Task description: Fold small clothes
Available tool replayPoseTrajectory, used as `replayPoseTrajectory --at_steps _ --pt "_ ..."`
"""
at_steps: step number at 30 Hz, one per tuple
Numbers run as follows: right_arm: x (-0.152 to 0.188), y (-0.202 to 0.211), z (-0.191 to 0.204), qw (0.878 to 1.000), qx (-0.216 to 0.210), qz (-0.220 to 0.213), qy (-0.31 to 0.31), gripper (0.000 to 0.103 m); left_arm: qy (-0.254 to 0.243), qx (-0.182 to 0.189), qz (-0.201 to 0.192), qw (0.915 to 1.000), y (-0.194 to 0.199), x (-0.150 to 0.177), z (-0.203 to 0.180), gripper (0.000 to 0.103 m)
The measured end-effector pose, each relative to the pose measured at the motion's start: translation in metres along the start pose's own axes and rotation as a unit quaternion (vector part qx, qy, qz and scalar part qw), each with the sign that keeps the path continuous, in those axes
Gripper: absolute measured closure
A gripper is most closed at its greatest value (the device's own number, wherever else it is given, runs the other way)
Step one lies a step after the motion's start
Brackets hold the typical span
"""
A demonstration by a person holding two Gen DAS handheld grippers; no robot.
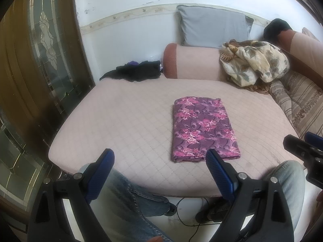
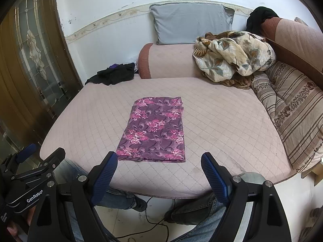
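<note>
The folded cloth [image 1: 203,129] at the middle of the bed was purple with pink flower clusters and darker swirls. The bed cover [image 1: 125,121] was pale pink, quilted in a diamond grid. Both claws, left [image 1: 159,162] and right [image 2: 159,165], had ribbed blue pads on black frames. At the far side a plain grey pillow [image 1: 214,28] stood above a pink bolster [image 1: 193,62] with a rust-red end; a cream blanket [image 1: 254,62] bore brown and grey leaves. At far left lay black clothes [image 1: 137,71]. A striped beige-and-brown cushion [image 2: 292,113] lay at right.
</note>
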State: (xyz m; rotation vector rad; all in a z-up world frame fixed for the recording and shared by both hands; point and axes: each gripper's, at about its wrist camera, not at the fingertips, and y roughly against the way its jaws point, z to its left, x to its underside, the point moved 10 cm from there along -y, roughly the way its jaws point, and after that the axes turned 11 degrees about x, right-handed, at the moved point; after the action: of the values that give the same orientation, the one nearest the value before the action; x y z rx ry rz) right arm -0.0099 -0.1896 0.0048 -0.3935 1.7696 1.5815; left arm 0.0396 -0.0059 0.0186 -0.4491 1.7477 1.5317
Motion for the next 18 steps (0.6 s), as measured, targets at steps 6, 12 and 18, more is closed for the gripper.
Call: replayPoseTrajectory --at_steps 6,12,18 --pt "-0.0003 -0.0016 -0.0004 1.000 0.000 0.002 0.000 0.014 -0.001 0.002 0.005 1.0000 -0.0029 0.0004 0.0027 0.012" --pt "0.0009 -0.0056 -0.0017 1.000 -0.002 0.006 0.000 0.014 -0.003 0.003 0.008 1.0000 -0.0051 0.0011 0.0031 0.012" --pt "0.0021 -0.0083 -0.0032 1.000 -0.001 0.008 -0.002 0.014 -0.003 0.002 0.011 0.9999 -0.0066 0.0017 0.0021 0.012"
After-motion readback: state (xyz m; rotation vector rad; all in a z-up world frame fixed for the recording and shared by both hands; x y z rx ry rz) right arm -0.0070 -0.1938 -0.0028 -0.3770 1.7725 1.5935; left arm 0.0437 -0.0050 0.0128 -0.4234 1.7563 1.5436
